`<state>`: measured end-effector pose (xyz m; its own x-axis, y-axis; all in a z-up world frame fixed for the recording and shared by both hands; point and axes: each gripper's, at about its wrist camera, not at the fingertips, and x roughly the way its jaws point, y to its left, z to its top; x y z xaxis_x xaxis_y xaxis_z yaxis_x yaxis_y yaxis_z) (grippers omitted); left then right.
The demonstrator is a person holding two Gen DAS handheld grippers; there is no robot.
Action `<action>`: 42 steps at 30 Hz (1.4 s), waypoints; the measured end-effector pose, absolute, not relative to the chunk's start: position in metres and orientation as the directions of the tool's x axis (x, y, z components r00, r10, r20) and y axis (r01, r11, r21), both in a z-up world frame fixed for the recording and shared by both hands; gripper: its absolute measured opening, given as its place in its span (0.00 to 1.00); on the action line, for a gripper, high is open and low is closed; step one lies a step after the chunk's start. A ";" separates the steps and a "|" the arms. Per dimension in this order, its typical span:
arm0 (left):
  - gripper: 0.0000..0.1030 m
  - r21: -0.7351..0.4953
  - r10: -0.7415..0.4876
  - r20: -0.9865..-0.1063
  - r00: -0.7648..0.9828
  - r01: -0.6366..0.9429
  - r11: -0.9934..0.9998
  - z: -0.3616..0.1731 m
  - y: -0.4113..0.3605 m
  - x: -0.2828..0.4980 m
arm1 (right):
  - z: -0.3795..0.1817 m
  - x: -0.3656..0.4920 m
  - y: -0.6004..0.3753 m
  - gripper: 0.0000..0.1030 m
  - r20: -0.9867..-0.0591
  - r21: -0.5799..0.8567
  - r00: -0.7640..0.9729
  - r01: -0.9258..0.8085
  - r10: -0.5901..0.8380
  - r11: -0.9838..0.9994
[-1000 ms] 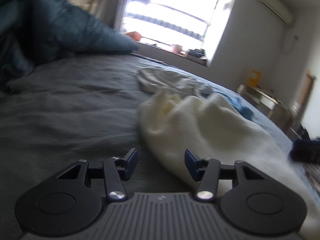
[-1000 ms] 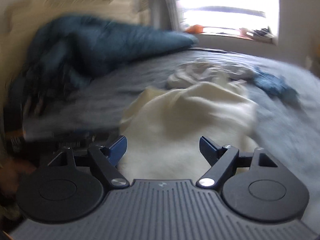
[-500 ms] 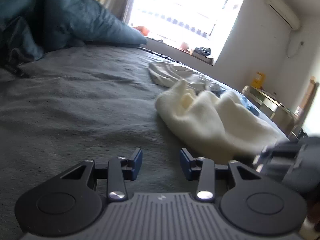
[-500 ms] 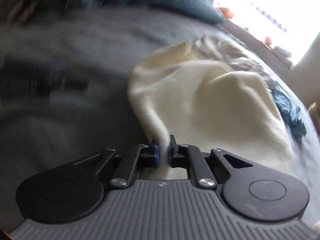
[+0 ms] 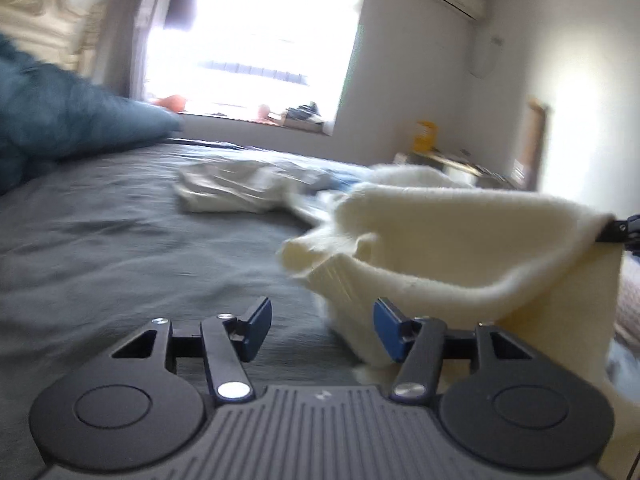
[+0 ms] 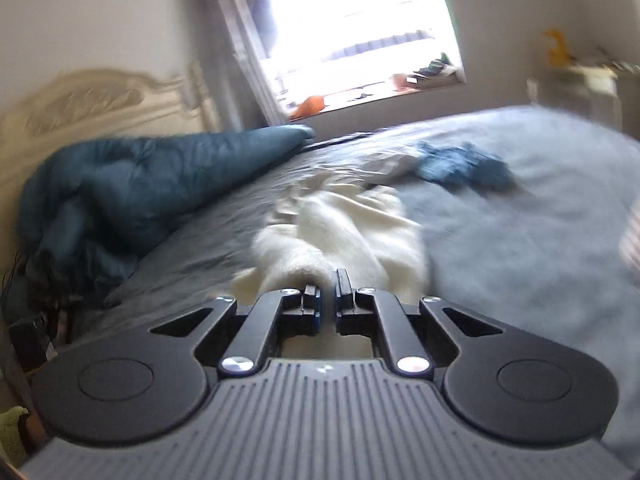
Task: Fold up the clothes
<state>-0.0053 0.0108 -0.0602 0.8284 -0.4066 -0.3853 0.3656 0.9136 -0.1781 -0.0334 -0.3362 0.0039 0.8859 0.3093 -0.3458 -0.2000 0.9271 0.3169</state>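
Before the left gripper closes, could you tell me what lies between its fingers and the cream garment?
Only bare grey sheet, in the left wrist view; the open left gripper has the cream garment beside its right finger.

I see a cream knit garment (image 5: 460,232), thick and fuzzy, with one edge lifted off the grey bed (image 5: 120,248) and drawn taut toward my right, the rest sagging in soft folds down onto the sheet. Behind it lies a crumpled pale white garment (image 5: 240,190), flat on the bed. Farther back sits a rumpled blue garment (image 6: 460,166), bunched in a small heap
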 end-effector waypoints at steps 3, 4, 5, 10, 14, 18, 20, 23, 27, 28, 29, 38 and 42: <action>0.57 -0.206 -0.471 -0.410 0.781 0.424 0.882 -0.061 -0.015 -0.001 | -0.024 -0.046 -0.371 0.04 -0.354 0.390 0.891 -0.136 0.284 0.911; 0.57 -0.220 -0.485 -0.415 0.770 0.433 0.874 -0.061 -0.022 0.001 | -0.034 -0.049 -0.380 0.04 -0.357 0.417 0.892 -0.115 0.279 0.901; 0.58 -0.234 -0.499 -0.418 0.759 0.440 0.867 -0.061 -0.029 0.003 | -0.045 -0.052 -0.389 0.04 -0.359 0.445 0.892 -0.094 0.274 0.891; 0.67 -0.350 -0.567 -0.400 0.720 0.452 0.821 -0.056 -0.051 0.010 | -0.083 -0.050 -0.427 0.04 -0.337 0.565 0.909 -0.014 0.246 0.825; 0.67 -0.335 -0.590 -0.389 0.708 0.488 0.806 -0.050 -0.075 0.012 | -0.110 -0.045 -0.451 0.05 -0.323 0.636 0.918 0.029 0.231 0.771; 0.68 -0.324 -0.625 -0.343 0.701 0.537 0.779 -0.043 -0.102 0.008 | -0.116 -0.061 -0.462 0.09 -0.297 0.623 0.921 -0.015 0.253 0.782; 0.68 -0.321 -0.636 -0.329 0.698 0.551 0.770 -0.040 -0.112 0.007 | -0.102 -0.081 -0.456 0.13 -0.285 0.514 0.937 -0.030 0.203 0.857; 0.68 -0.311 -0.641 -0.340 0.688 0.561 0.767 -0.038 -0.120 0.009 | -0.077 -0.108 -0.449 0.26 -0.222 0.402 0.958 -0.081 0.183 0.912; 0.68 -0.342 -0.656 -0.346 0.670 0.561 0.754 -0.031 -0.115 0.010 | -0.046 -0.115 -0.411 0.59 -0.152 0.224 0.947 -0.245 0.282 0.943; 0.68 -0.354 -0.655 -0.342 0.674 0.554 0.754 -0.030 -0.113 0.010 | -0.042 -0.111 -0.394 0.62 -0.152 0.158 0.937 -0.291 0.314 0.944; 0.68 -0.366 -0.654 -0.337 0.678 0.545 0.754 -0.029 -0.111 0.010 | -0.040 -0.105 -0.376 0.64 -0.166 0.090 0.923 -0.337 0.348 0.937; 0.65 -0.422 -0.677 -0.288 0.677 0.545 0.725 -0.034 -0.088 0.010 | -0.038 -0.018 -0.279 0.64 -0.405 -0.198 0.821 -0.508 0.402 0.838; 0.65 -0.432 -0.690 -0.259 0.676 0.558 0.709 -0.037 -0.078 0.011 | -0.038 0.006 -0.253 0.64 -0.491 -0.215 0.765 -0.569 0.416 0.794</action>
<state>0.0105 -0.0777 -0.0366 0.6757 -0.6902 -0.2589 0.5584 0.7085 -0.4316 0.0057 -0.2529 -0.0378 0.7654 0.4162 -0.4909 -0.5693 0.7935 -0.2150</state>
